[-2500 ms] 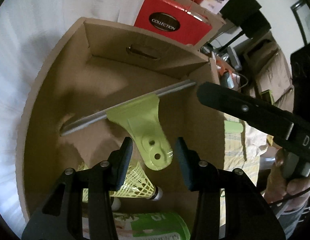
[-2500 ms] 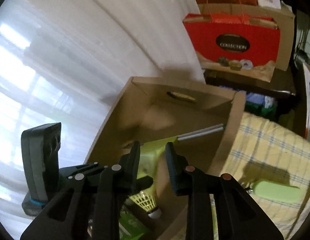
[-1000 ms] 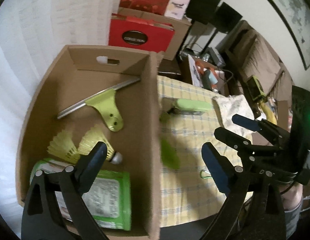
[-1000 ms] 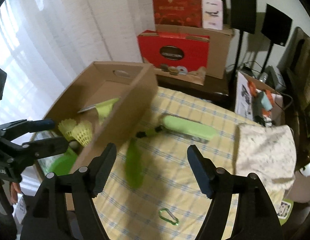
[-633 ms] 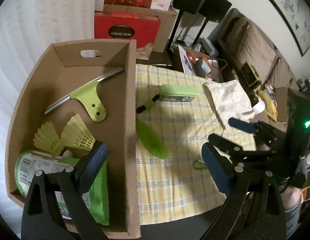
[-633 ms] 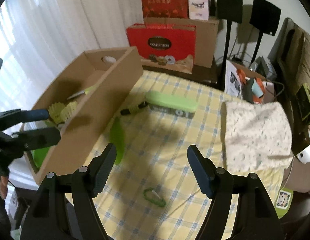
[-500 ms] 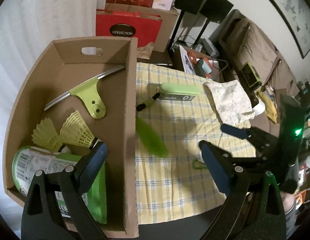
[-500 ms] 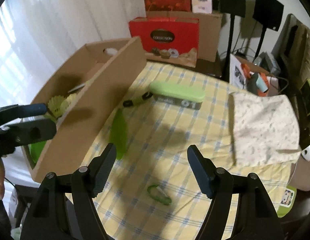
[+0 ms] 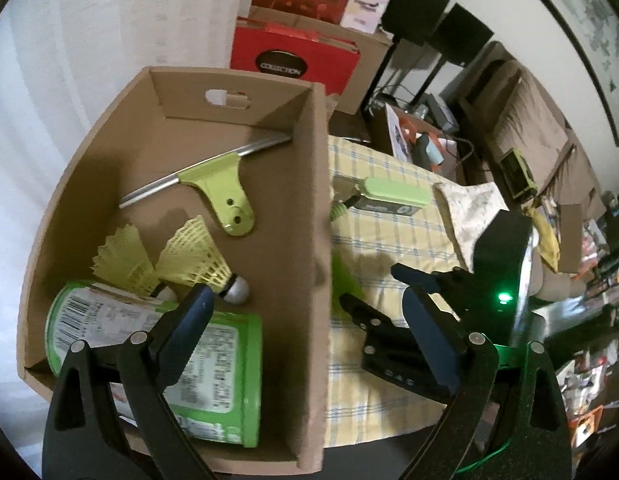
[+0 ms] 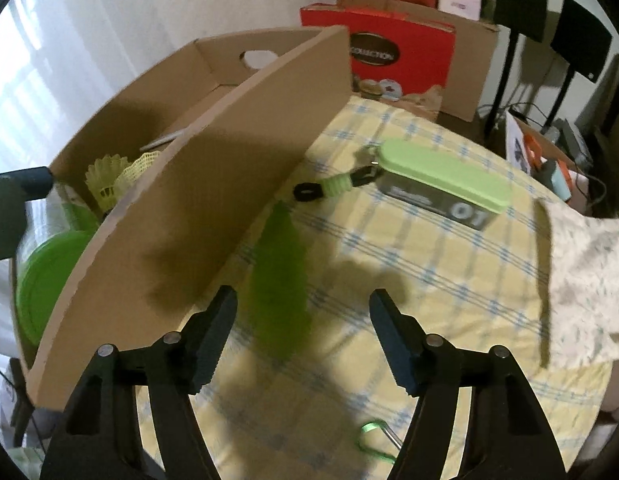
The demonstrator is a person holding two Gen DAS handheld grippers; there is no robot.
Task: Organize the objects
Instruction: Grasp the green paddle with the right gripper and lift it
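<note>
The cardboard box (image 9: 313, 184) already holds a squeegee (image 9: 225, 188), shuttlecocks (image 9: 189, 264) and a canister (image 9: 157, 360). A green leaf-shaped piece (image 10: 279, 276), a case (image 10: 445, 184) and a carabiner (image 10: 375, 444) remain on the table (image 10: 449, 300). The right hand-held gripper (image 10: 303, 336) is closing, empty, over the leaf-shaped piece; the left hand-held gripper (image 9: 309, 328) is wide and empty.

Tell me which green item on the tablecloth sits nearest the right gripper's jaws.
The flat green leaf-shaped piece, lying by the cardboard box wall, between the closing jaws; case and carabiner lie outside them.

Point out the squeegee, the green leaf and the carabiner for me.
squeegee (image 9: 223, 184): left wrist view, on its green handle plate.
leaf (image 10: 279, 280): right wrist view, middle of the blade.
carabiner (image 10: 374, 446): right wrist view, on its green loop.
</note>
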